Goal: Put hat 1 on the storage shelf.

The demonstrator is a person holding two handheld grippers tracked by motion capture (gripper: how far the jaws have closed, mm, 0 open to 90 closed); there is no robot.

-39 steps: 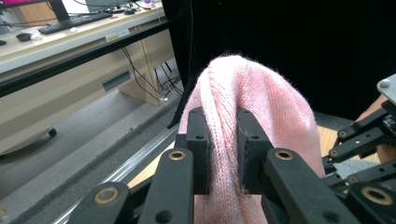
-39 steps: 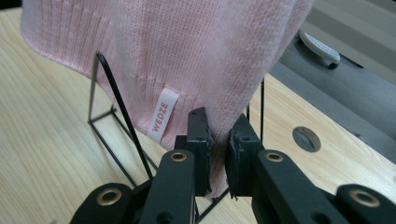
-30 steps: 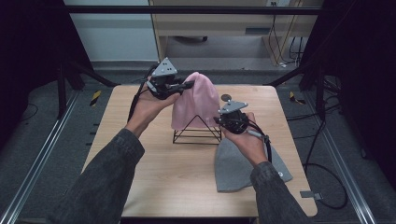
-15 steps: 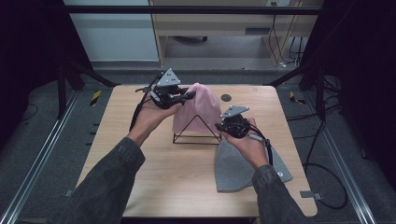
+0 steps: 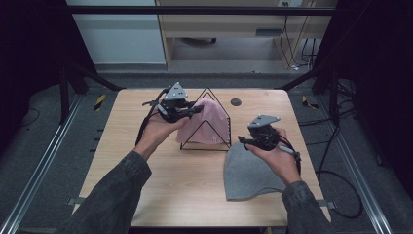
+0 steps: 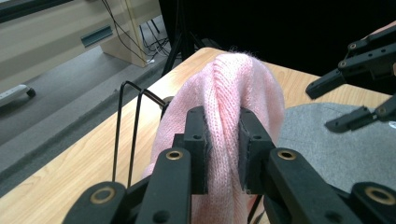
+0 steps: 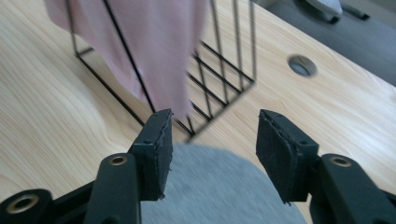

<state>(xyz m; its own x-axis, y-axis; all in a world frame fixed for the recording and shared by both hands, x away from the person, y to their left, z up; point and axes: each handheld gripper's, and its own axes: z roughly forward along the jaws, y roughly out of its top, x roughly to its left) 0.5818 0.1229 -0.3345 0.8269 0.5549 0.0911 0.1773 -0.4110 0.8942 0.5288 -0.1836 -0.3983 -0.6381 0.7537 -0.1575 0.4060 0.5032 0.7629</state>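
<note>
Knit hat [image 5: 207, 122] draped over wire stand [image 5: 208, 141], flat hat [image 5: 251, 170] right

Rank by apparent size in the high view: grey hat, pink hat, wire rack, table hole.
1. Grey hat, the largest patch.
2 and 3. Pink hat and wire rack: alike; the hat drapes over the rack, so no ranking.
4. Table hole, smallest by far.

Black tools [image 5: 197, 109], seemingly dark-grey sleeves [image 5: 114, 195]
</note>
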